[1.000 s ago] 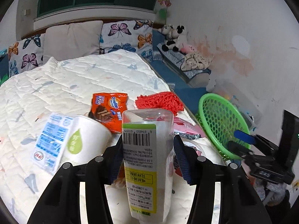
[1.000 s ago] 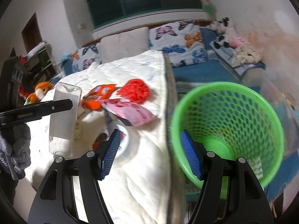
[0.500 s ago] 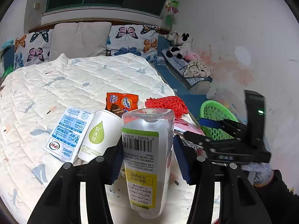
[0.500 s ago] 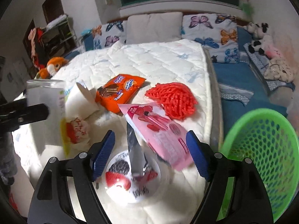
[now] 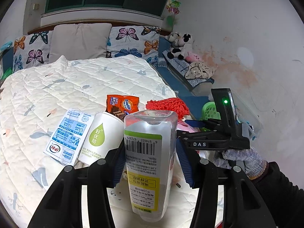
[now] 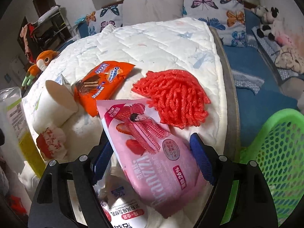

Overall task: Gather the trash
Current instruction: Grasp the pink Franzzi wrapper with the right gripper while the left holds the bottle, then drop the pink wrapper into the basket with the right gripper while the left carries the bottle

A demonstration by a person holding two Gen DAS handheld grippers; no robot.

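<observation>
My left gripper is shut on a clear plastic bottle with a green and yellow label, held above the bed. My right gripper is open, its jaws on either side of a pink snack bag that lies on the quilt; it also shows in the left wrist view. Around lie an orange Ovaltine wrapper, a red mesh net, a white paper cup, a crumpled red and white wrapper and a blue and white carton. The green basket stands right of the bed.
The white quilt covers the bed, with butterfly pillows at its head. A white packet lies under my right gripper. Plush toys sit on a blue bench by the wall. An orange plush sits left of the bed.
My right gripper has swung left from the green basket and come down over the pink bag. My left gripper has kept the bottle and lifted slightly.
</observation>
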